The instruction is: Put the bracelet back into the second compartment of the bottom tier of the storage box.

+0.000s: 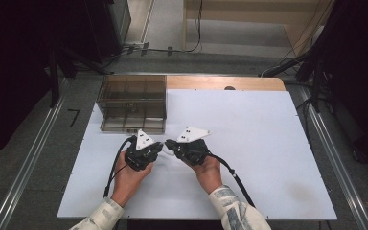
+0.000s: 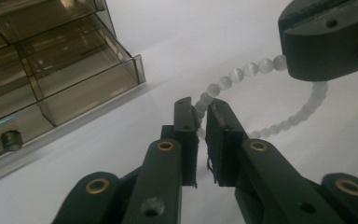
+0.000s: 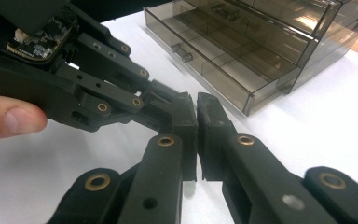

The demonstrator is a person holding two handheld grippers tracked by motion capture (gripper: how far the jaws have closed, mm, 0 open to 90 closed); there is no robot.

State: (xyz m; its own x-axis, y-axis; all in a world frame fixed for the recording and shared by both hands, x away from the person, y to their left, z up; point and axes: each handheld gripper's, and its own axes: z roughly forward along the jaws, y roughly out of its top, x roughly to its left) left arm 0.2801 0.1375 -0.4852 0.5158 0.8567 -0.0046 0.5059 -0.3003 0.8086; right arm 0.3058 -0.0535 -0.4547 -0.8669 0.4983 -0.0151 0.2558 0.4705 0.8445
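While the left gripper (image 2: 201,114) pinches a bead bracelet (image 2: 242,74) between its closed jaws, the right gripper (image 2: 328,39) clamps the same loop farther along, so the string of pale beads hangs between the two tools just above the table (image 1: 249,143). Seen along its own jaws, the right gripper (image 3: 197,112) is shut tight with its tips against the left one's. Holding the loop at two points probably keeps it taut and under control, ready to carry as one piece. Just beyond the hands stands a smoky clear drawer box (image 1: 132,103), one drawer pulled out toward them, a likely home for the bracelet. Both hands sit close together near the table's middle on a white sheet. Around it lie grey floor, rails and dark stands.
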